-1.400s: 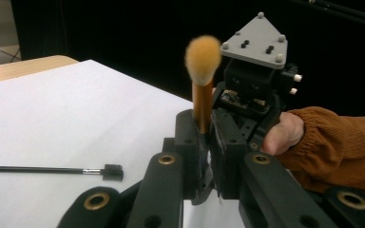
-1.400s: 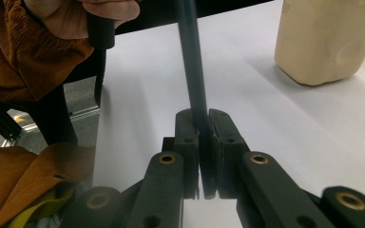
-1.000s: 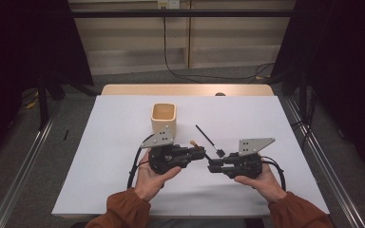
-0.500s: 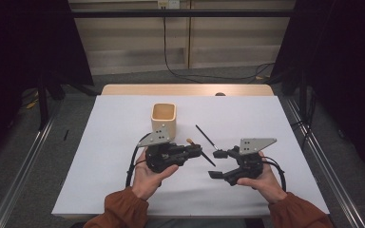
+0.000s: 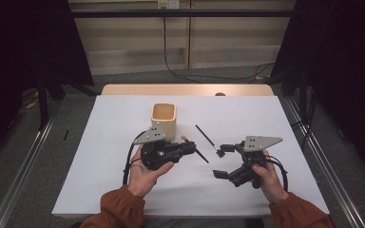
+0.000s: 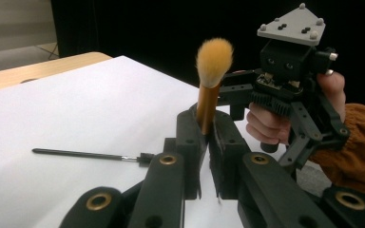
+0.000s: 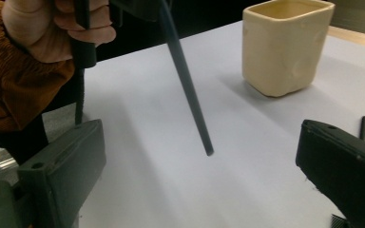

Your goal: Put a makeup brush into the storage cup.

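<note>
Left gripper view is showing the left gripper (image 6: 204, 142) clamping an orange-bristled, dark-handled makeup brush (image 6: 208, 102). The right gripper (image 5: 221, 164), jaws just having been opening, is standing wide and empty. Held near its ferrule, the brush risks pivoting and missing the cream ceramic square cup (image 5: 164, 119).

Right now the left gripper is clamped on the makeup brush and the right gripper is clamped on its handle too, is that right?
Not quite. The left gripper is clamped on the makeup brush, but the right gripper has just been opening and grips nothing. The right gripper view shows its jaws wide apart, with the dark handle hanging between them untouched.
</note>
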`<move>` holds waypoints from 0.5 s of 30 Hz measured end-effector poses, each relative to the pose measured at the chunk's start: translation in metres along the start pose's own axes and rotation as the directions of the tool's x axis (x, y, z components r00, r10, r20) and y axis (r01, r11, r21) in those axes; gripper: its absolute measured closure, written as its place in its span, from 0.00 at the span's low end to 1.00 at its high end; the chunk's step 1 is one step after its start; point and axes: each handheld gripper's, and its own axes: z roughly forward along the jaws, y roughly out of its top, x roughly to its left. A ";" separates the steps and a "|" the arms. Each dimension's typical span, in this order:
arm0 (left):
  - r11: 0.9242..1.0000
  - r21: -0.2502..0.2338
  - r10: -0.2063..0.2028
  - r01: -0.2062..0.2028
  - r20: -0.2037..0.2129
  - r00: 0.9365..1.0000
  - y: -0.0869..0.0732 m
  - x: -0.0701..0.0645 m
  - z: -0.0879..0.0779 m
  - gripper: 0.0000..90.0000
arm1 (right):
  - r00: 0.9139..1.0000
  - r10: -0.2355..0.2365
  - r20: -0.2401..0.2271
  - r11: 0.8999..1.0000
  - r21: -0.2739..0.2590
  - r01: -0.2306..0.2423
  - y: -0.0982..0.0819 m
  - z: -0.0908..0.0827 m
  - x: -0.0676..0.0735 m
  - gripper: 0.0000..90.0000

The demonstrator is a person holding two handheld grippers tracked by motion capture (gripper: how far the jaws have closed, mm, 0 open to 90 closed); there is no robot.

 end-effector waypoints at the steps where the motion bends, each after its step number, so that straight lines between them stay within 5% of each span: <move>1: 1.000 0.001 0.003 -0.003 -0.002 1.000 0.000 0.000 -0.001 0.93 | 1.000 -0.005 0.006 1.000 0.000 0.005 0.000 -0.001 0.000 0.02; 15: 1.000 -0.005 0.006 -0.006 -0.049 0.999 0.006 0.009 -0.019 0.93 | 0.989 0.007 0.150 0.998 -0.062 0.002 -0.009 -0.021 0.003 0.03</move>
